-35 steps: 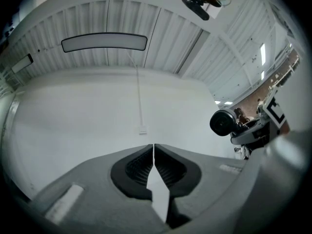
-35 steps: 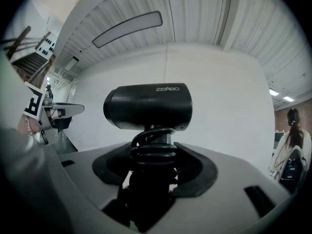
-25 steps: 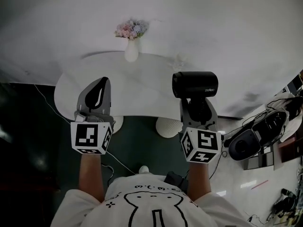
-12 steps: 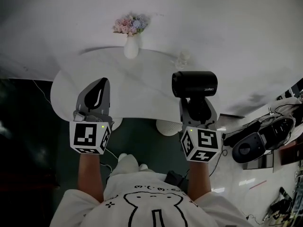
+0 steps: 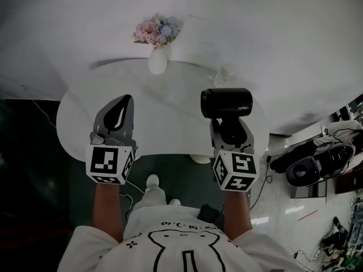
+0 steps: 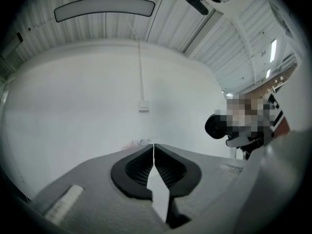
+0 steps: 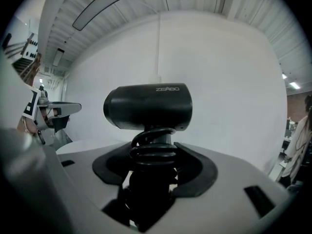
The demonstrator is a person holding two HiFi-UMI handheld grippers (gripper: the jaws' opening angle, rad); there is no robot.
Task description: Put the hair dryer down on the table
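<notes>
Cylindrical black hair dryer [image 5: 227,102] shifted leftward, clamped in right gripper [image 5: 229,129]; left gripper [image 5: 123,98] closed.

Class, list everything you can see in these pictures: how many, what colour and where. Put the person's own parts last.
hair dryer: one, black, held upright in the right tool, in front of the table's right part
table: one, white, rounded, ahead of the person
vase: one, white, at the table's far edge
flowers: one bunch, pink and blue, in the vase
wall switch: one, white, on the wall
equipment: several pieces, black, on the floor at right; kind unclear
left tool: one, grey, shut and empty, over the table's left part
right tool: one, grey, shut on the hair dryer's handle
marker cubes: two, black and white, one on each tool
shirt: one, white with a black drawing, bottom of the head view
</notes>
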